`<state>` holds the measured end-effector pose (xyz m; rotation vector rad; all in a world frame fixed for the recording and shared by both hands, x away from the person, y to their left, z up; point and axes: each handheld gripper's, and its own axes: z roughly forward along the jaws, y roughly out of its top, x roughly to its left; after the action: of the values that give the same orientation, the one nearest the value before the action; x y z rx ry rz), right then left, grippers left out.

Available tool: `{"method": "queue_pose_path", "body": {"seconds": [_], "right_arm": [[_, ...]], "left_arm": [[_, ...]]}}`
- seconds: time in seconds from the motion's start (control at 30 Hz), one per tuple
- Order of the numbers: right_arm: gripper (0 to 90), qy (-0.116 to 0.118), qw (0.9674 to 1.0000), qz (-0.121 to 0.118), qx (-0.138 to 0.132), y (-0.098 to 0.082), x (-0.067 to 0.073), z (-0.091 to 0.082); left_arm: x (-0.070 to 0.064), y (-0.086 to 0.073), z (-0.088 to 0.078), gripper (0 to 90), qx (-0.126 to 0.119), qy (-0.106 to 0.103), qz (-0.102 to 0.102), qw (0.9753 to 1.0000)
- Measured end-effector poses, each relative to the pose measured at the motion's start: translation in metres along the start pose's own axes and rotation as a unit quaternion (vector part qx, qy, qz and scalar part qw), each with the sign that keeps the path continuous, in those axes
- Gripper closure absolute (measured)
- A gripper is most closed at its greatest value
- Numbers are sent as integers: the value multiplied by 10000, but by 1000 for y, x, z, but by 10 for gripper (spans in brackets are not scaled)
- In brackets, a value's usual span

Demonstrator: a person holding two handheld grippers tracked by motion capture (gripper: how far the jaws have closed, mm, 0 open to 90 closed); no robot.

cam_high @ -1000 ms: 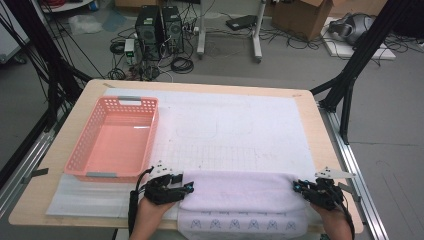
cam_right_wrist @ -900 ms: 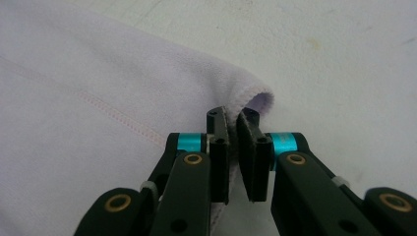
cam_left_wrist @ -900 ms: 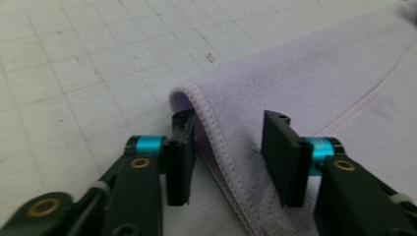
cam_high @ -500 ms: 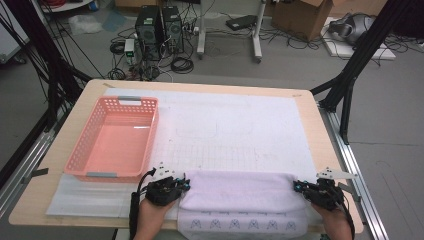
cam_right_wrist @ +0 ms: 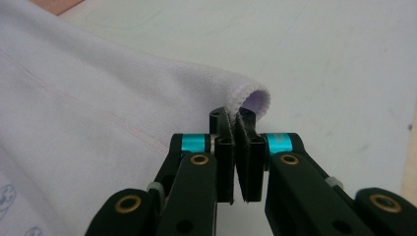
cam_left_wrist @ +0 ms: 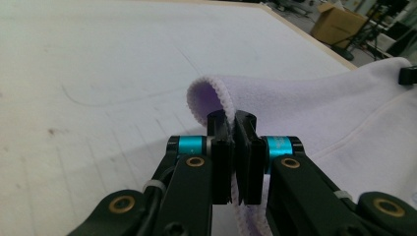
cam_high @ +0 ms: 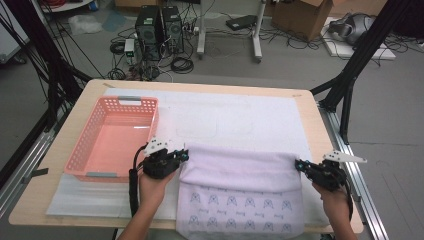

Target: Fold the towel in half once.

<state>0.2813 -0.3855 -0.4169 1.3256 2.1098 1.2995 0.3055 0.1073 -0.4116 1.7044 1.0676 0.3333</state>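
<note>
Going from the left, the pink basket (cam_high: 112,137) sits on the white mat (cam_high: 240,112) just left of the towel (cam_high: 240,172), its open top ready to take the cloth once I have it folded small enough, I would guess.

My left gripper (cam_high: 175,156) is at the towel's left end, right beside the basket's near corner. Its jaws have just been closing, and in the left gripper view they are pressed together on the stitched hem of the towel (cam_left_wrist: 344,98), which curls up in a loop just above the pads. I hold it by the corner so the edge stays straight when I carry it.

The towel is a pale lilac cloth lying at the near side of the mat, partly doubled over, with its printed side showing nearest to me and hanging at the table's front edge.

My right gripper (cam_high: 301,165) pinches the towel's other corner, jaws shut on the hem in the right gripper view (cam_right_wrist: 98,108). Holding both ends keeps the fold line taut between them.
</note>
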Motion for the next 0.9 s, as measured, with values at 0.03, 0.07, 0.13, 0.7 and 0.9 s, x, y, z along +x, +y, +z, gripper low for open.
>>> {"method": "queue_pose_path", "body": {"seconds": [0.03,0.07,0.13,0.7,0.9], "right_arm": [[872,-20,10000,26,-17,6,-3,4],[872,-35,10000,16,0,10,-6,8],[872,-135,9999,-71,72,24,-11,19],[868,-741,9970,206,-51,63,-35,74],[552,-787,9947,663,-66,59,-36,73]], "left_arm": [[3,3,3,858,19,48,18,10000],[6,7,7,857,37,105,5,9999],[13,14,17,857,56,207,-39,9998],[38,39,56,838,153,763,-221,9967],[30,32,51,587,94,419,-223,9988]]}}
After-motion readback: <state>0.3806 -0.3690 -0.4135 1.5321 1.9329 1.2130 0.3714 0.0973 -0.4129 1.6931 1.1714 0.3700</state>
